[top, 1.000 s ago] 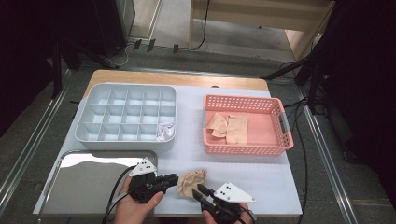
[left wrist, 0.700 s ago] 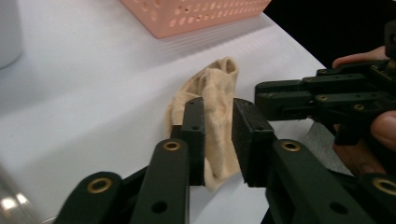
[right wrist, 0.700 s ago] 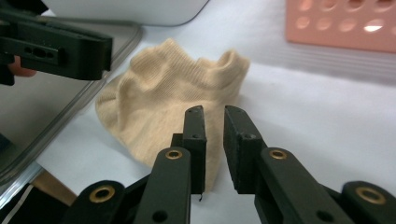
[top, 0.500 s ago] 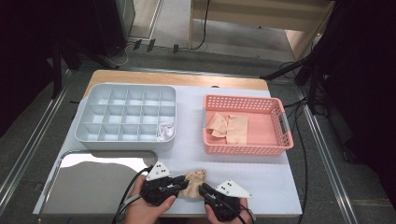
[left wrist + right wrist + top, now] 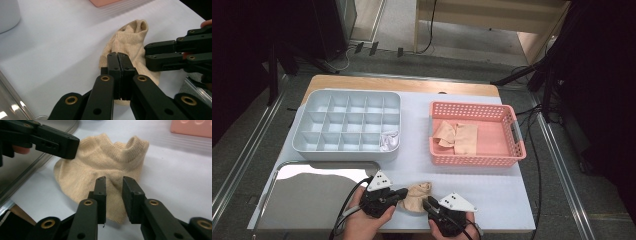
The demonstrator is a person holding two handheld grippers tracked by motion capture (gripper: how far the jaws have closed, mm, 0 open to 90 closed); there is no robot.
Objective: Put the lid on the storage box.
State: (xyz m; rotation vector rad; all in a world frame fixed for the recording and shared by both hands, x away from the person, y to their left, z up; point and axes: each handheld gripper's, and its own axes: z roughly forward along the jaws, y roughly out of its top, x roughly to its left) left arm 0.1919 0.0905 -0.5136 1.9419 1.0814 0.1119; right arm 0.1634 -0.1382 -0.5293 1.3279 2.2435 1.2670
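Surface: I'm working on a white table (image 5: 492, 200) with dark floor and cables around it; near to far from here.
Left gripper (image 5: 117, 58): jaws pressed together on the near-left edge of the beige sock (image 5: 416, 195). They have just been closing, and the knit is pinched between the tips. In the high view this gripper (image 5: 401, 194) comes in from the sock's left.
Right gripper (image 5: 113, 185): jaws a little apart and just been opening; the sock's fabric bulges up into the gap, and I can't tell whether the pads touch it. In the high view it (image 5: 427, 204) sits at the sock's near-right corner.
Sock: on the table at the near edge, between the two grippers, partly bunched, its open cuff (image 5: 133, 145) standing up on the far side.
Key relation: the sock's long axis runs roughly away from me, from the near edge up to the cuff. Both grippers are at its near end, left one holding, right one just beside. I judge the next move hinges on the right gripper getting its own hold.
Tray (image 5: 312, 200): shiny metal, left of my left hand.
Farther off: grey compartment box (image 5: 347, 125) with a white item (image 5: 388, 141) in a near-right cell; pink basket (image 5: 474, 157) to the right, holding more beige socks (image 5: 457, 136).
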